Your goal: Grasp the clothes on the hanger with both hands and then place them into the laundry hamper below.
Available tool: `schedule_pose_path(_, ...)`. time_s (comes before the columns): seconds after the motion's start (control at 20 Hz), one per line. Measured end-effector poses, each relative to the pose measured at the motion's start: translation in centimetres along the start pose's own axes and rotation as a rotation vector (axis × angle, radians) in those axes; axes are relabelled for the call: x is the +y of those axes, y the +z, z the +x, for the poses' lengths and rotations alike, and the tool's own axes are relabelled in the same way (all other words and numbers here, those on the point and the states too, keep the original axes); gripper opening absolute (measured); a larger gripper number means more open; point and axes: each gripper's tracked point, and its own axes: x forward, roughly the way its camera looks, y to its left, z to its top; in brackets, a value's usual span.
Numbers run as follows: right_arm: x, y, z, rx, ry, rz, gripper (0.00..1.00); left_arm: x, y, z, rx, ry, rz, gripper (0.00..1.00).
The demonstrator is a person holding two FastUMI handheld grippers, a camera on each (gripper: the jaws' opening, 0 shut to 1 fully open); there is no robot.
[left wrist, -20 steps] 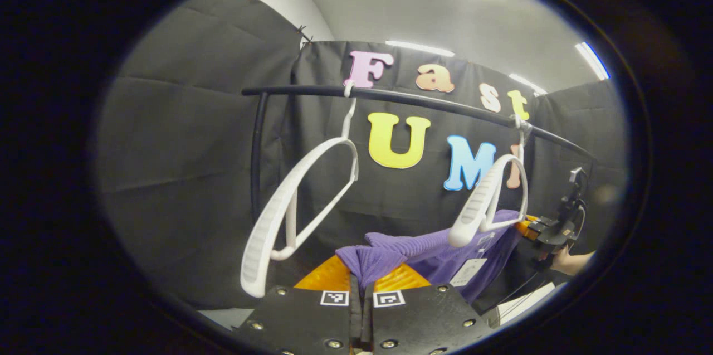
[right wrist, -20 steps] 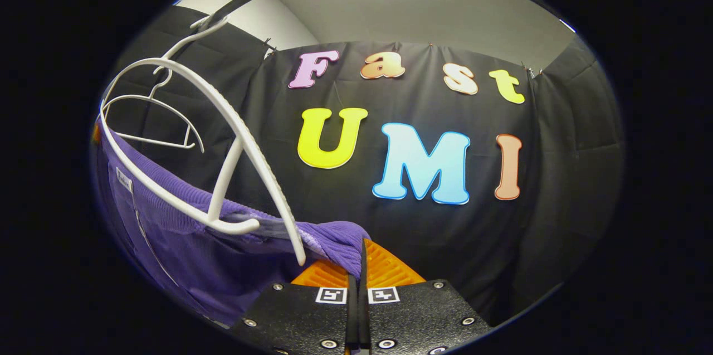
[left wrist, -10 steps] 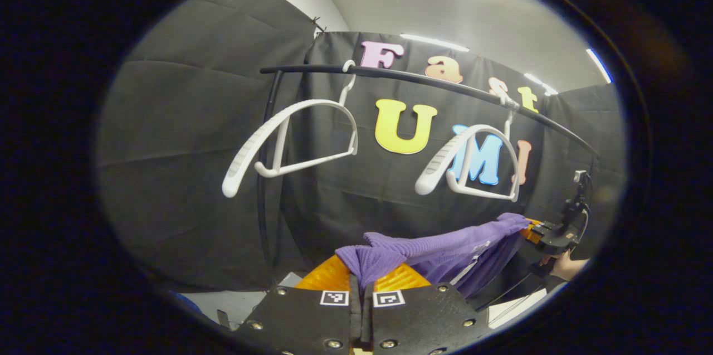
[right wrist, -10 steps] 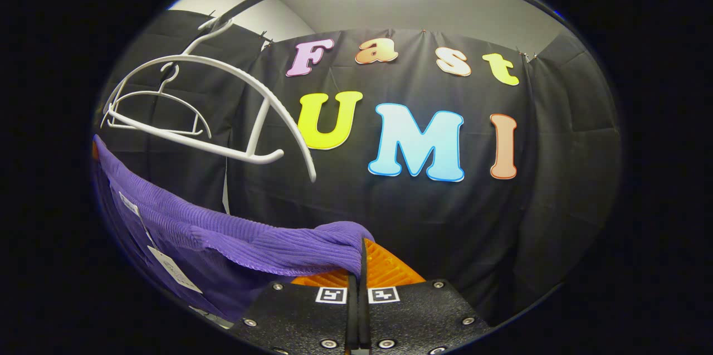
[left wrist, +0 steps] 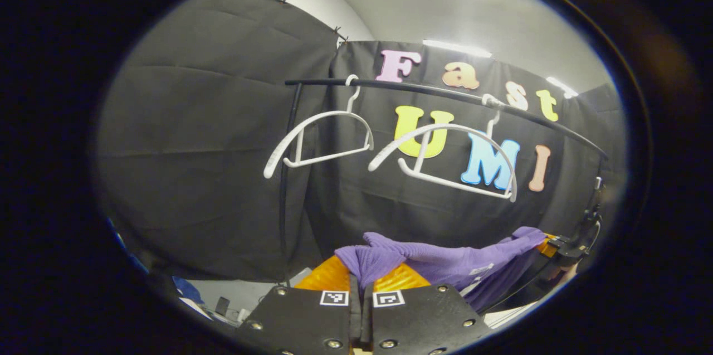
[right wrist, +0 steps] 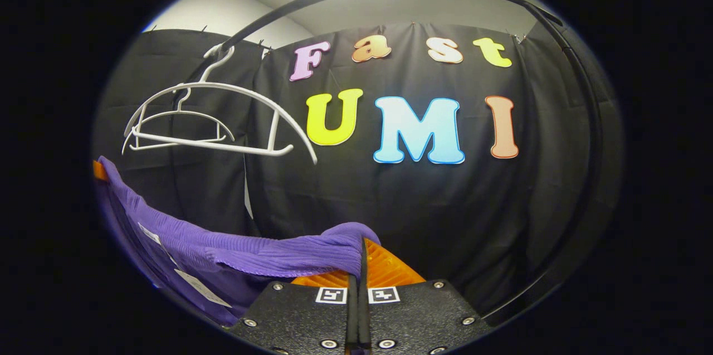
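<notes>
Two bare white hangers [left wrist: 445, 157] on the black rail [left wrist: 434, 93] hang above the garment [left wrist: 445, 260], well apart from it.

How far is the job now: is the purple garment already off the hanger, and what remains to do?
Done: the purple garment is off; both white hangers hang bare on the black rail.
In hand: the left gripper and the right gripper each pinch one end of it, stretched between them.
Left: lowering it into the hamper.
</notes>
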Motion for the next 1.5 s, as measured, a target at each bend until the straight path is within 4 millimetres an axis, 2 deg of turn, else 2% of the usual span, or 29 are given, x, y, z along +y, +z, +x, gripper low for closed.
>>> schedule_pose_path(0.05,0.5,-0.3,-0.7,0.010,0.011,0.007,0.00,-0.6,-0.2,-0.6,-0.001,-0.008,-0.013,0.07)
schedule_pose_path(0.1,0.9,-0.4,-1.4,0.017,0.016,0.010,0.00,-1.0,-0.6,-1.1,0.005,-0.013,-0.023,0.01)
schedule_pose_path(0.15,1.3,-0.5,-2.3,0.022,0.016,0.006,0.00,-1.0,-1.2,-1.5,0.016,-0.016,-0.026,0.00)
schedule_pose_path(0.2,1.7,-0.6,-3.2,0.029,0.014,0.003,0.00,-0.7,-1.8,-1.8,0.023,-0.017,-0.033,0.01)
schedule_pose_path(0.25,2.3,-0.9,-4.2,0.034,0.010,0.002,0.00,-0.5,-2.6,-2.4,0.032,-0.034,-0.046,0.07)
schedule_pose_path(0.3,2.9,-1.0,-5.2,0.042,0.003,0.005,0.00,-0.2,-3.6,-3.0,0.052,-0.055,-0.057,0.07)
schedule_pose_path(0.35,3.5,-1.3,-6.4,0.051,-0.006,0.011,0.00,0.2,-4.8,-3.6,0.079,-0.074,-0.061,0.01)
schedule_pose_path(0.4,4.2,-1.4,-7.7,0.059,-0.022,0.017,0.00,0.8,-5.7,-4.0,0.101,-0.096,-0.064,0.01)
schedule_pose_path(0.45,4.8,-1.6,-9.0,0.065,-0.046,0.023,0.00,1.1,-6.3,-4.3,0.117,-0.130,-0.060,0.07)
schedule_pose_path(0.55,6.4,-2.4,-11.8,0.096,-0.093,0.053,0.00,2.1,-7.9,-5.4,0.154,-0.202,0.003,0.07)
schedule_pose_path(0.6,7.7,-2.9,-13.5,0.109,-0.109,0.067,0.00,2.7,-8.8,-6.2,0.169,-0.235,0.028,0.01)
schedule_pose_path(0.65,9.0,-3.7,-15.1,0.126,-0.122,0.073,0.00,2.7,-10.0,-6.8,0.188,-0.273,0.036,0.01)
schedule_pose_path(0.7,9.8,-4.4,-16.4,0.143,-0.136,0.070,0.00,2.7,-11.0,-7.2,0.207,-0.307,0.037,0.07)
schedule_pose_path(0.85,11.8,-6.0,-20.1,0.190,-0.173,0.083,0.00,2.4,-13.0,-9.1,0.251,-0.384,0.056,0.07)
schedule_pose_path(0.9,12.3,-6.3,-21.1,0.202,-0.177,0.100,0.00,2.0,-13.4,-9.3,0.265,-0.405,0.064,0.01)
schedule_pose_path(1.05,12.8,-7.9,-22.7,0.240,-0.179,0.128,0.00,0.5,-15.1,-9.4,0.295,-0.435,0.099,0.01)
schedule_pose_path(1.15,12.7,-9.3,-23.1,0.278,-0.162,0.131,0.00,0.3,-16.2,-9.5,0.320,-0.420,0.115,0.01)
schedule_pose_path(1.5,12.0,-15.2,-23.0,0.386,-0.090,0.202,0.00,0.0,-20.4,-8.7,0.448,-0.297,0.119,0.01)
